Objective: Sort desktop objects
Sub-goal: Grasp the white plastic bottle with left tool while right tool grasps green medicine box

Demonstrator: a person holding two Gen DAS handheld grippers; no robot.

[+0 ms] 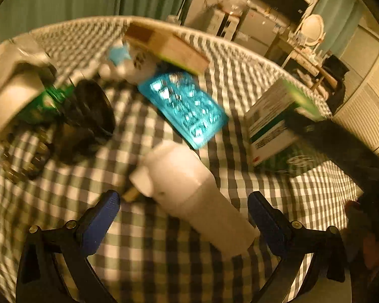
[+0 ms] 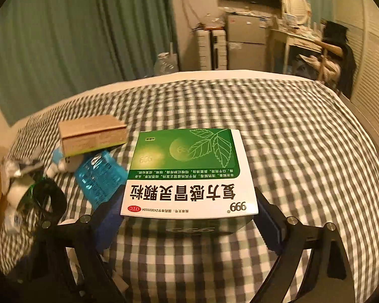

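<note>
The right tool (image 2: pixel 189 217) clamps the green-and-white medicine box (image 2: pixel 189 174), held just above the checked bench (image 2: pixel 303 151). Only the left view shows the left tool (image 1: pixel 183 209), jaws wide, around a lying white bottle (image 1: pixel 197 197); teal blister pack (image 1: pixel 184 106) at 12 o'clock.

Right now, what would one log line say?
left claw: open, around white bottle | right claw: shut on 999 medicine box | surface: checked cloth

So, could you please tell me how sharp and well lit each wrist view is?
Left wrist view: heavy motion blur smears the white bottle and blue blister pack; dim, warm light. Right wrist view: the green-and-white 999 medicine box is crisp and legible, edges soften leftward; fisheye bends the checkered tablecloth in both.
</note>
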